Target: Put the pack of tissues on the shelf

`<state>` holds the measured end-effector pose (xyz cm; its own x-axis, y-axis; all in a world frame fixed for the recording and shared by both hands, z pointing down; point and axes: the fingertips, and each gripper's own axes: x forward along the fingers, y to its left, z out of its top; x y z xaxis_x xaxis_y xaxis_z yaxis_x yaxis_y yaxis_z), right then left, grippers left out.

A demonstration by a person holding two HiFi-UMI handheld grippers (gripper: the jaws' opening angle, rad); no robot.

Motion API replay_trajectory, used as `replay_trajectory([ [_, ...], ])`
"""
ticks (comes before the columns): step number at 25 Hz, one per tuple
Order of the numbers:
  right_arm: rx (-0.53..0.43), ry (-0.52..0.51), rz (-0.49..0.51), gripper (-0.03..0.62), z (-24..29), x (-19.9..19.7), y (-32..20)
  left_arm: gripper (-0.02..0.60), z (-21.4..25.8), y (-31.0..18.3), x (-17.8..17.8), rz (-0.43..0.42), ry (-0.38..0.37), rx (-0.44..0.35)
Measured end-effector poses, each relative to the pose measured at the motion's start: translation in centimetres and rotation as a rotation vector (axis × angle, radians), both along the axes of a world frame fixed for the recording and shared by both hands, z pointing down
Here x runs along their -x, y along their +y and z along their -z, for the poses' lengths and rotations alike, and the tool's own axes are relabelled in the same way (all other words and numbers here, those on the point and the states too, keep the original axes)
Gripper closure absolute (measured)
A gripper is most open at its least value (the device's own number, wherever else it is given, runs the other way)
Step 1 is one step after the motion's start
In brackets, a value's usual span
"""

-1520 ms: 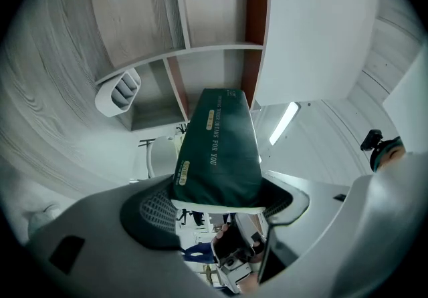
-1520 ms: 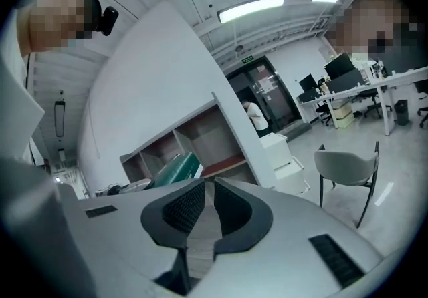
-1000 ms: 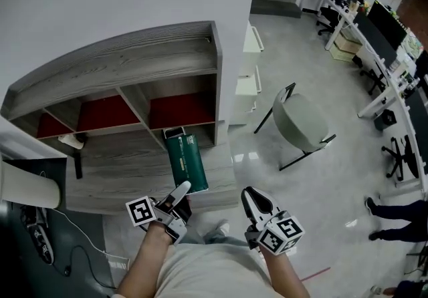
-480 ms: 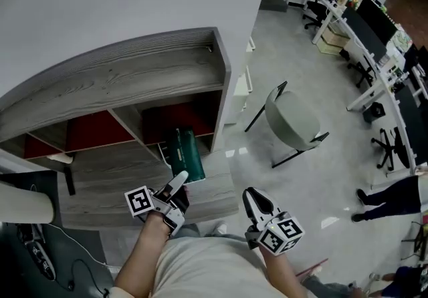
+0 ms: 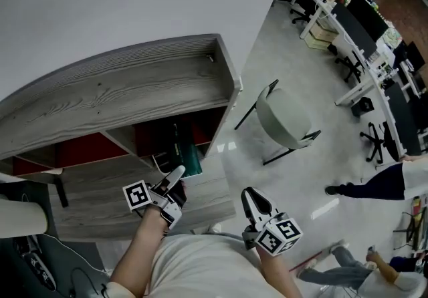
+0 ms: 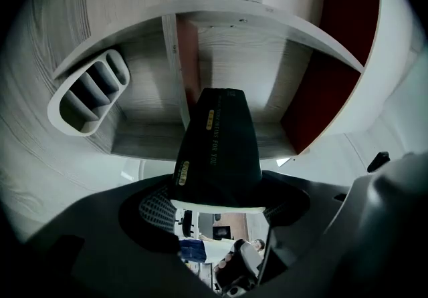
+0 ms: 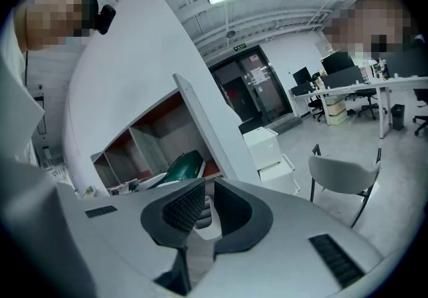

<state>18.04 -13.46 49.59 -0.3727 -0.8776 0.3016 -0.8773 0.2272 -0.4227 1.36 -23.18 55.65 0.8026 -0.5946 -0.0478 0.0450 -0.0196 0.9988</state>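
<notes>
The pack of tissues (image 5: pixel 186 157), long and dark green, points end-first into the right-hand compartment of the grey wooden shelf (image 5: pixel 120 89). My left gripper (image 5: pixel 175 180) is shut on its near end. In the left gripper view the pack (image 6: pixel 217 146) runs forward from between the jaws (image 6: pixel 221 207) over the compartment's wooden floor, beside a red back panel (image 6: pixel 314 116). My right gripper (image 5: pixel 251 198) hangs lower right, away from the shelf, jaws together and holding nothing. The right gripper view shows the gripper (image 7: pixel 206 208) and the pack (image 7: pixel 180 166) lying in the shelf (image 7: pixel 200 123).
A grey chair (image 5: pixel 281 119) stands on the floor right of the shelf. A white drawer unit (image 7: pixel 267 150) sits beside the shelf's end. Desks with monitors (image 5: pixel 361 23) line the far right, and a person (image 5: pixel 374 183) walks there. A grey slotted holder (image 6: pixel 90 93) lies left.
The left gripper has carried the pack forward, deeper into the right-hand compartment. The right gripper has stayed in place. The head view has swung somewhat.
</notes>
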Motion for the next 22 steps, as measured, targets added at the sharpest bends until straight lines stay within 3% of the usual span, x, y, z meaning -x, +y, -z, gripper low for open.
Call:
replay_trajectory([
  [22,0.006,0.028,-0.033,0.526,0.1,0.5,-0.9,0.212,1.0,-5.3,2.5,0.165,0.138,0.031],
])
